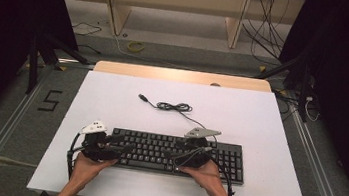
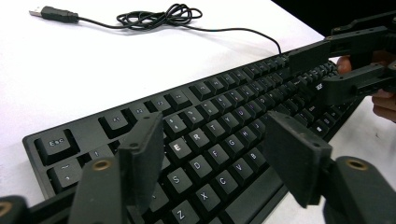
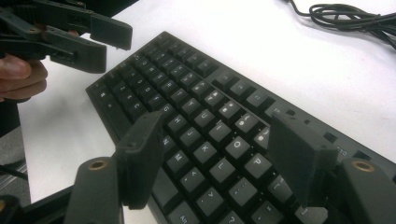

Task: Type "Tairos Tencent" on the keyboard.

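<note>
A black keyboard [image 1: 170, 153] lies along the near side of the white table [image 1: 111, 100]. Its cable [image 1: 174, 107] lies coiled behind it and ends in a loose USB plug [image 1: 143, 97]. My left gripper [image 1: 126, 148] hovers over the keyboard's left end, open, with nothing between its jaws. In the left gripper view the gripper [image 2: 215, 123] frames the letter keys [image 2: 196, 137], and the right gripper [image 2: 327, 70] shows farther along. My right gripper [image 1: 177, 159] hangs over the keyboard's middle, also open and empty. In the right gripper view the gripper [image 3: 215, 123] frames keys [image 3: 205, 119], with the left gripper [image 3: 98, 42] beyond.
Bare white table runs behind and to both sides of the keyboard. A wooden strip [image 1: 180, 75] edges the far side. Beyond stand shelf legs [image 1: 117, 10] and floor cables [image 1: 136, 46]. Black stand legs [image 1: 34, 55] flank the table, and a "5" [image 1: 50, 100] marks the floor at left.
</note>
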Motion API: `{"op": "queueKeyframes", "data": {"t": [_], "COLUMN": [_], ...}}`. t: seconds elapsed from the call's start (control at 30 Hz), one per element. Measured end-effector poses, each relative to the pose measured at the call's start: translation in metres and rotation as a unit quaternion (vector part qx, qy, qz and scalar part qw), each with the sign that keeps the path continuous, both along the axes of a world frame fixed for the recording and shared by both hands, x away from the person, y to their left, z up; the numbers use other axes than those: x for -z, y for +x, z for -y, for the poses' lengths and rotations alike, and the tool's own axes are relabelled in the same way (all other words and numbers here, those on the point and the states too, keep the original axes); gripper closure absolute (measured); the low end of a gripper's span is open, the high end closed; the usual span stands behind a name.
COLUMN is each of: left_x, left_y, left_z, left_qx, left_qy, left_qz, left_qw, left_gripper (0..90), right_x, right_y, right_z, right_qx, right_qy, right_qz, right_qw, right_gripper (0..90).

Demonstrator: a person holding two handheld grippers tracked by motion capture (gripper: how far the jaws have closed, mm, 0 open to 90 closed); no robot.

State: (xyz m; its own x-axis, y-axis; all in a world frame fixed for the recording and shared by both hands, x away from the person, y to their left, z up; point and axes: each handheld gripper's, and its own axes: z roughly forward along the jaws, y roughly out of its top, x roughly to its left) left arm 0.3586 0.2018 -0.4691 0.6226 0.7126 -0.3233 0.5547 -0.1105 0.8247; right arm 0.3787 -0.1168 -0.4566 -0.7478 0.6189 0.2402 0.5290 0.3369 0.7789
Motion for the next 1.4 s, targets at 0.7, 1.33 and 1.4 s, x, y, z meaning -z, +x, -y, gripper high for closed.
{"op": "queueKeyframes", "data": {"t": [0.7, 1.33, 1.4], "left_x": [0.006, 0.011, 0.011], "left_y": [0.018, 0.029, 0.029], "left_z": [0.021, 0.036, 0.036], "left_qx": [0.03, 0.042, 0.041], "left_qy": [0.058, 0.088, 0.089], "left_qz": [-0.011, -0.031, -0.031], "left_qw": [0.9978, 0.9947, 0.9947], "left_gripper": [88.2, 89.2, 89.2], "right_x": [-0.002, -0.003, -0.003], "right_y": [-0.004, -0.009, -0.009], "right_z": [0.006, 0.008, 0.008], "right_qx": [0.009, 0.007, 0.007], "right_qy": [0.002, 0.01, 0.01], "right_qz": [0.006, 0.011, 0.011], "right_qw": [0.9999, 0.9999, 0.9999], "right_gripper": [32.1, 30.7, 30.8]}}
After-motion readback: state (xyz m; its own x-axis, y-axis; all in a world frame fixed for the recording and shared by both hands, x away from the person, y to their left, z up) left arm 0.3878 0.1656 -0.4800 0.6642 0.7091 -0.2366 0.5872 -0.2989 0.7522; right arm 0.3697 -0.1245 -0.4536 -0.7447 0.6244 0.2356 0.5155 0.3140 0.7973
